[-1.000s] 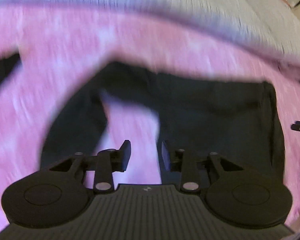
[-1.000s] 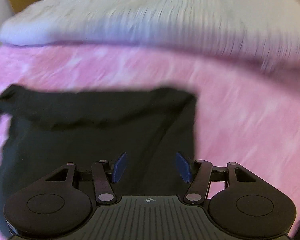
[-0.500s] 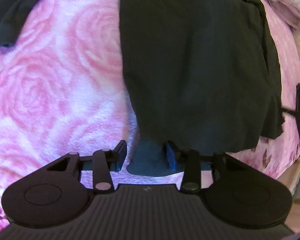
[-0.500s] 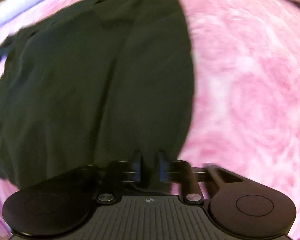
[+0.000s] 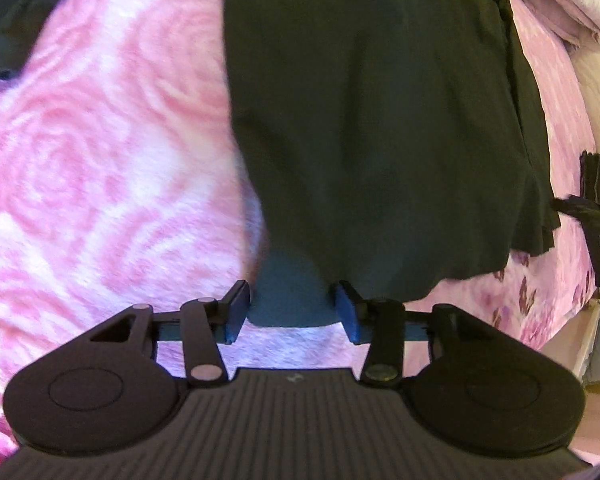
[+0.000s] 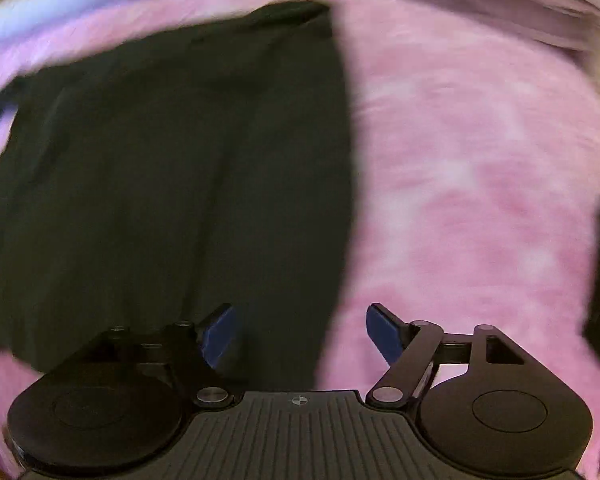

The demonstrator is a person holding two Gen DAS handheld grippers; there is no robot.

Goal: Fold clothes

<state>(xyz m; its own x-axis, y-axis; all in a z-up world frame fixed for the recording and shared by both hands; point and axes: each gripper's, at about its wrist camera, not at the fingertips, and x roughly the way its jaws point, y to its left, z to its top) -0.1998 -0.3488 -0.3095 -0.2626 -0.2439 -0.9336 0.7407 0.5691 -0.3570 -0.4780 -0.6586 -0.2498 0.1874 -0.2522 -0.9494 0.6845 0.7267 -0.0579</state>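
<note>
One fold looks done on the black garment [image 5: 372, 128]; both my jaws stand spread, pinching nothing, further folds remain.

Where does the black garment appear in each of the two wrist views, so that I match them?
Left wrist: the black garment fills the centre and upper right; its near edge reaches between the open jaws.
Right wrist: it fills the left half.
Shared landmark: the pink blanket under it.
</note>
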